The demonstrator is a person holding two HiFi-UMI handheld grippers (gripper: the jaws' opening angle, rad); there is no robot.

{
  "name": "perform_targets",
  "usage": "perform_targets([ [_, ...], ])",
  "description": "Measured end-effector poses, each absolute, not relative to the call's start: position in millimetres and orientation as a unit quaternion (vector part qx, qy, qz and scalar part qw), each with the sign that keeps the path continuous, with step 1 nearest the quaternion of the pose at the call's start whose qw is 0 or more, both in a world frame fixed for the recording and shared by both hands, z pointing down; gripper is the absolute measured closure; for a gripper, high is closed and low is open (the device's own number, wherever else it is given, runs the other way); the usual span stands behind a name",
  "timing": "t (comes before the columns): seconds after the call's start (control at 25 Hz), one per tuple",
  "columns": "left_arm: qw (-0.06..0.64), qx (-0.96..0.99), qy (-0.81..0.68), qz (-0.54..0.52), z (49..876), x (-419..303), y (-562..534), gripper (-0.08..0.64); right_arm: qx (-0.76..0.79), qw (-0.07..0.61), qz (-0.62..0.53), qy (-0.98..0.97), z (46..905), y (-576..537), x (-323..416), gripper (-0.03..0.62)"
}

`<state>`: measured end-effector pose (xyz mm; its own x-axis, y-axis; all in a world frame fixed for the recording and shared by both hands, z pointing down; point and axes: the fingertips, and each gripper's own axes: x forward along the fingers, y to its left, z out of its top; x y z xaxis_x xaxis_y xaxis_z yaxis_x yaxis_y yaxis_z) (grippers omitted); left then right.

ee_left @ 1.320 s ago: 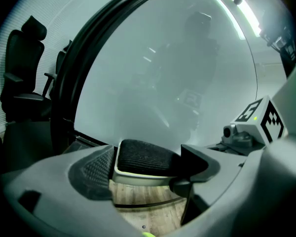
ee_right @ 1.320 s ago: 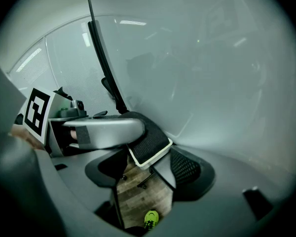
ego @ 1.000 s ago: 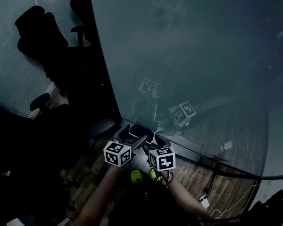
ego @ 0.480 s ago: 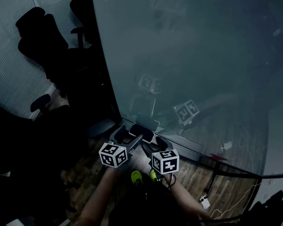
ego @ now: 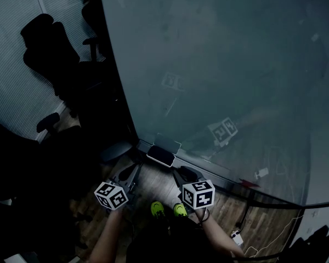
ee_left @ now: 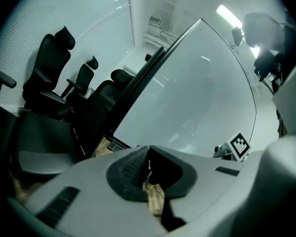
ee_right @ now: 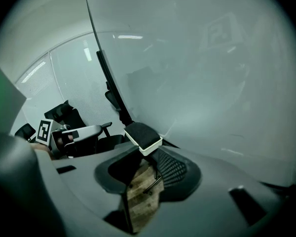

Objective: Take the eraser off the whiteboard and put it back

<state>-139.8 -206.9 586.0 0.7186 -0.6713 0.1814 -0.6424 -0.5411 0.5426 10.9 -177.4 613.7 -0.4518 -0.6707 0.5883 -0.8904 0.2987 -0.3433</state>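
The eraser (ego: 160, 156), a dark pad on a white base, sits at the bottom edge of the big whiteboard (ego: 225, 64). No gripper touches it. My left gripper (ego: 131, 173) is drawn back to the lower left of it. Its jaws have just been closing and stand together with nothing between them (ee_left: 149, 156). My right gripper (ego: 182, 173) is just right of the eraser. Its jaws have just been closing too, with a gap left and only floor showing through. In the right gripper view the eraser (ee_right: 143, 136) lies just beyond the tips of that gripper (ee_right: 144, 158).
Black office chairs (ego: 49, 43) stand left of the whiteboard, in front of a blind-covered wall. The floor (ego: 153, 188) is wood. Cables and a small white box (ego: 237, 236) lie at the lower right. The person's shoes (ego: 158, 207) show below.
Both grippers have drawn back from the eraser, which stays at the whiteboard's bottom edge. The left one has moved far down and left, and its jaws have come together.
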Motion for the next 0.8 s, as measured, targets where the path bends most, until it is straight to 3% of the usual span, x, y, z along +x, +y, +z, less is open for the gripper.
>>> perform_targets([
  [0.04,0.308,0.875,-0.370,-0.036,585.5,-142.5,-203.3,0.551,0.491,0.171,0.321,-0.792,612.6,-175.8,10.5,0.485],
  [0.2,0.322,0.874,-0.361,-0.047,585.6,-145.3,-186.7,0.551,0.471,0.173,0.310,-0.808,609.4,-168.2,4.4,0.556],
  [0.8,0.316,0.866,-0.383,-0.062,565.0,-112.2,-108.9,0.551,0.389,0.164,0.285,-0.861,596.0,-113.2,-1.0,0.571],
])
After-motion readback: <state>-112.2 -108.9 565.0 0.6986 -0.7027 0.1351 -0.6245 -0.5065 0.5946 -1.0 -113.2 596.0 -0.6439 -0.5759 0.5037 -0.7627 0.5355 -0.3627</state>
